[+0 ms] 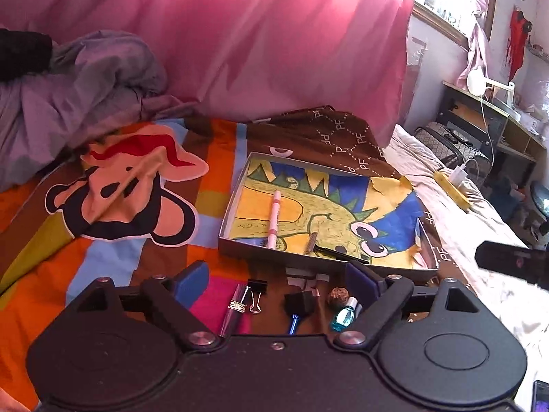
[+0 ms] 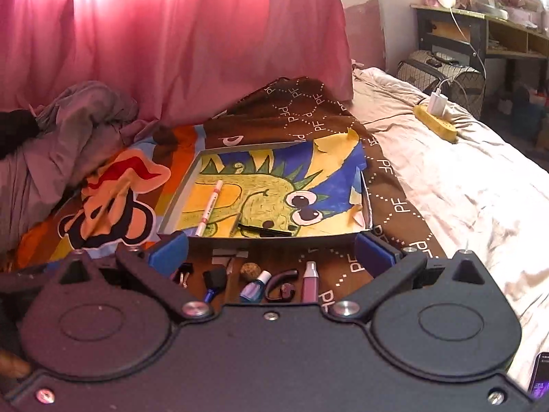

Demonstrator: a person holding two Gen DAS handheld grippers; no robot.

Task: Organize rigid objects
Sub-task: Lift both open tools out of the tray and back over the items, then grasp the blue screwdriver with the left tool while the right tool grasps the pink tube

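We see daylight burning through the pink curtain (image 1: 274,34) far beyond our fingertips, blown out to white glare at the top of both views, tinting everything rosy, while the fisheye bends the edges and the near black housings sit dark.

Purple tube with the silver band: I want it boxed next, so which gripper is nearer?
Left. The purple tube with the silver band lies between the left gripper's fingers, towards the left one. The right gripper sits further right; its view misses the tube.
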